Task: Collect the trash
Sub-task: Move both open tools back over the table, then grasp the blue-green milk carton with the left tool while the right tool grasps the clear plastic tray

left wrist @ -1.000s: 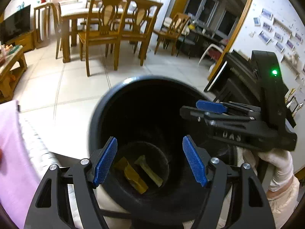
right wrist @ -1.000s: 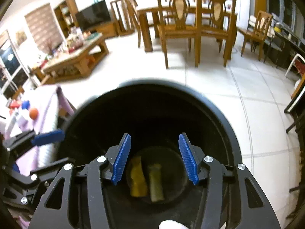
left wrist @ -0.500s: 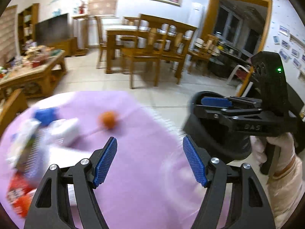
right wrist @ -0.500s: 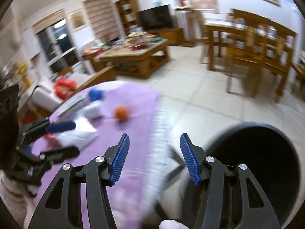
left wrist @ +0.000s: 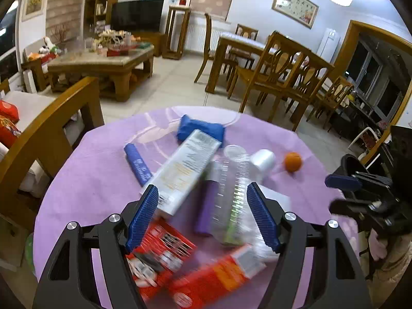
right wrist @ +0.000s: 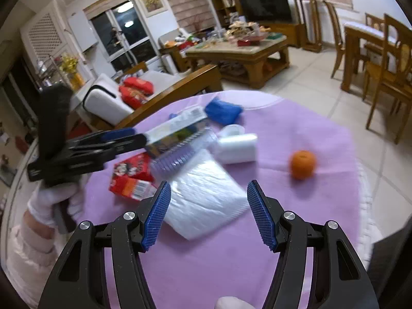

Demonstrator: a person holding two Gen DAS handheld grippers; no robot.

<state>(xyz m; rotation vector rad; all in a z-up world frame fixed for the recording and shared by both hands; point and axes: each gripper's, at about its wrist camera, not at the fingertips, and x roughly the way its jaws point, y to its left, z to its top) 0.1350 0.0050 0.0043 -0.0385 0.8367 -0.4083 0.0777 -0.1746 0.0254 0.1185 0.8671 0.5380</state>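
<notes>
"Where did both grippers go?"

"They had swung away from the bin and back over the bench — the purple-covered one. A second earlier both hung over the bin's mouth with wrappers lying at the bottom."

"Holding anything?"

"No. The left gripper had its fingers spread wide and empty above the clear bottle and the long silver box. The right gripper was just as bare, its fingers a little wider than before, over the white packet."

"So a drop was done?"

"I'd say so — the red packets, the blue pouch and the rest lay on the bench, waiting. The orange sat apart."
</notes>
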